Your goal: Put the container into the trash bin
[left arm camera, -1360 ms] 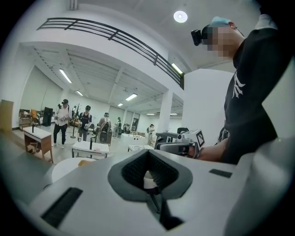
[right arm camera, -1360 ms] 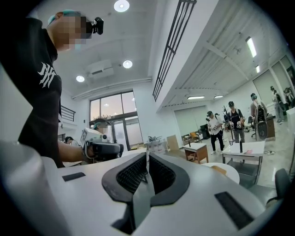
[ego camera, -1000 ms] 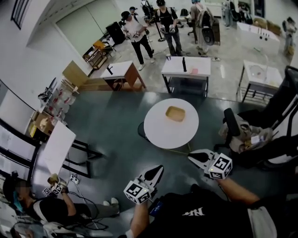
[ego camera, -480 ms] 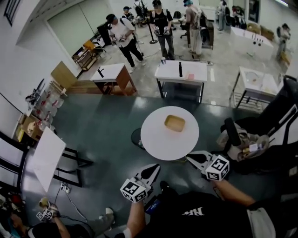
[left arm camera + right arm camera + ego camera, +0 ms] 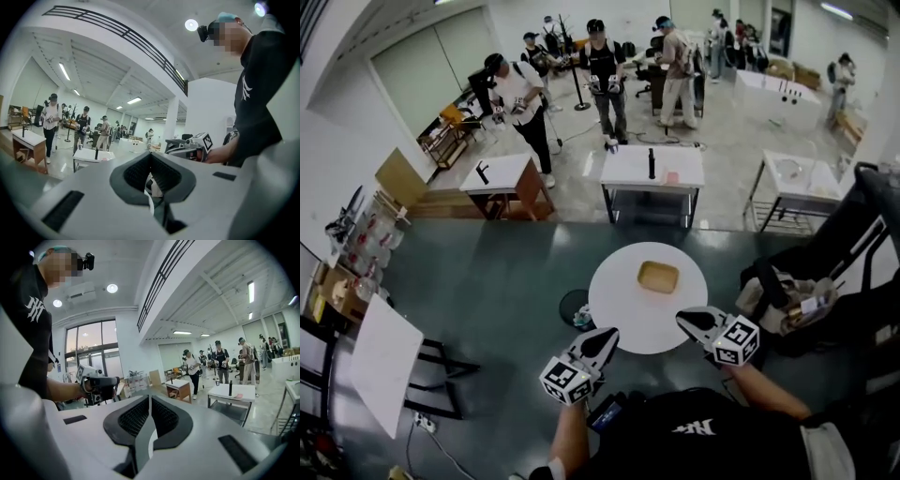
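Both grippers are clenched and empty. The left gripper [image 5: 607,337] and the right gripper [image 5: 686,320] hover at the near edge of the round white table [image 5: 619,302], each with its jaws pressed together on nothing. The container [image 5: 658,277], a shallow tan tray, lies untouched on the table, slightly beyond its centre.

Hazards:
- Closed jaws reaching the tray would shove it rather than grasp it. Open them before contact.
- The low rim offers little purchase, so a one-sided pinch may tilt or slip.
- The dark round trash bin [image 5: 575,310] stands on the floor at the table's left edge, apparently partly under the top. A release from above may strike the tabletop or miss.

Surroundings: a black chair [image 5: 855,234] carrying a bundle [image 5: 783,300] crowds the table's right side. A rectangular white table [image 5: 628,170] with a dark bottle [image 5: 651,163] stands well beyond.
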The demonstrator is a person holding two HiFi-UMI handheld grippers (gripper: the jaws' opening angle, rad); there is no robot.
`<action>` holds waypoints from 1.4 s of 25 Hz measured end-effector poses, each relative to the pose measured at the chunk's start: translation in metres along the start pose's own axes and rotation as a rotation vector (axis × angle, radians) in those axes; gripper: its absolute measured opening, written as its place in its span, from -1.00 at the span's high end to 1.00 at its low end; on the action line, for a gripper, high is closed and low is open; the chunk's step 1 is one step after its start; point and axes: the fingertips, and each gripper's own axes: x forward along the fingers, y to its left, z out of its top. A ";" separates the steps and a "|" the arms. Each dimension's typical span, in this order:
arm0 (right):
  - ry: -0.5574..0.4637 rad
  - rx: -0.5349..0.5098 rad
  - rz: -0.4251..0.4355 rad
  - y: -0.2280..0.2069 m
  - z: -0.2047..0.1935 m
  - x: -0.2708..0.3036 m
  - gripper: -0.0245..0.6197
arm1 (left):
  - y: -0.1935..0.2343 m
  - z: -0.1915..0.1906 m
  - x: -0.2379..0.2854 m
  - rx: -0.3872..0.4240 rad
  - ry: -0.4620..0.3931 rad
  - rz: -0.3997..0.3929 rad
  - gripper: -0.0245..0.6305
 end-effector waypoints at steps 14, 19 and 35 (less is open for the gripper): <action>0.109 0.108 -0.180 -0.077 -0.056 0.011 0.79 | 0.094 -0.043 0.049 -0.109 0.088 -0.071 0.92; 0.102 0.180 -0.231 -0.129 -0.059 0.027 0.79 | 0.124 -0.047 0.080 -0.130 0.163 -0.068 0.92; 0.193 0.380 -0.257 -0.262 -0.110 0.098 0.78 | 0.233 -0.103 0.177 -0.220 0.391 0.024 0.91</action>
